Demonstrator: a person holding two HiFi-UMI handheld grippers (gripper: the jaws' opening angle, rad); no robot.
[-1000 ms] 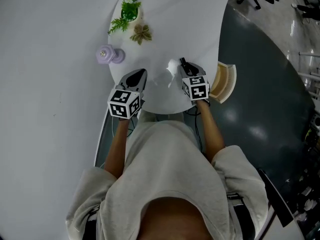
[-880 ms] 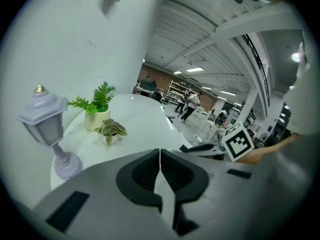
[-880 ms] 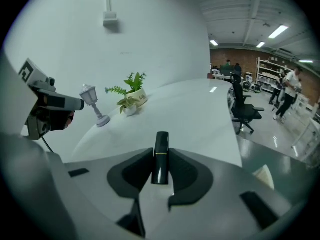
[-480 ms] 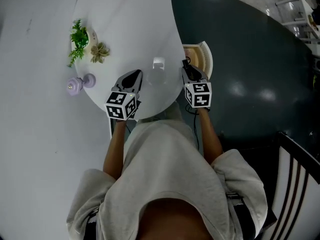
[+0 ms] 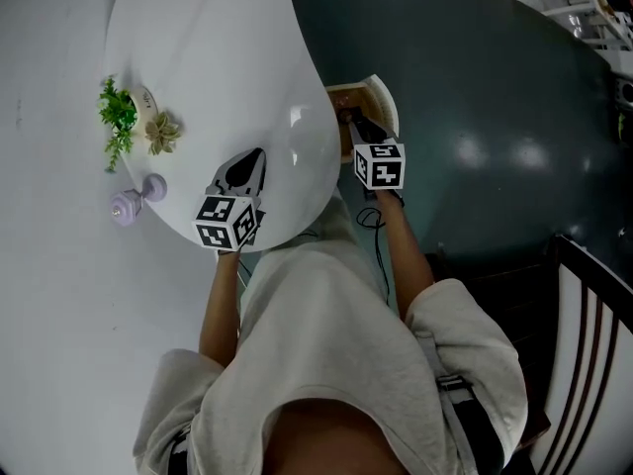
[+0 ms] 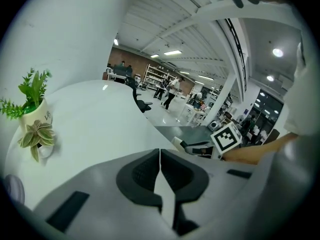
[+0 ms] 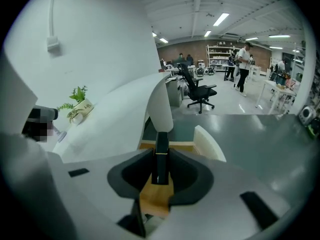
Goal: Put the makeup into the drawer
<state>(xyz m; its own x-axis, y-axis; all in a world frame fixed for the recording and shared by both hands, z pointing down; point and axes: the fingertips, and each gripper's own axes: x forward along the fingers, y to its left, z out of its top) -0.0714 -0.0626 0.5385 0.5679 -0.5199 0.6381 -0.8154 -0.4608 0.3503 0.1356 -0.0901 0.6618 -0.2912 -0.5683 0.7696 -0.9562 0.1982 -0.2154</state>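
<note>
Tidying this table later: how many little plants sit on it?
2: a green leafy plant near the table's left edge, and a pale succulent beside it. None looks hidden.

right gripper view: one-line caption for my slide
Right tongs shut on a slim black makeup tube, poised over the open wooden drawer beside the white table

Bright ceiling strips (image 7: 220,19) light everything; glare spots the dark floor (image 5: 495,97); both gripper views bend, corners blackened.
</note>
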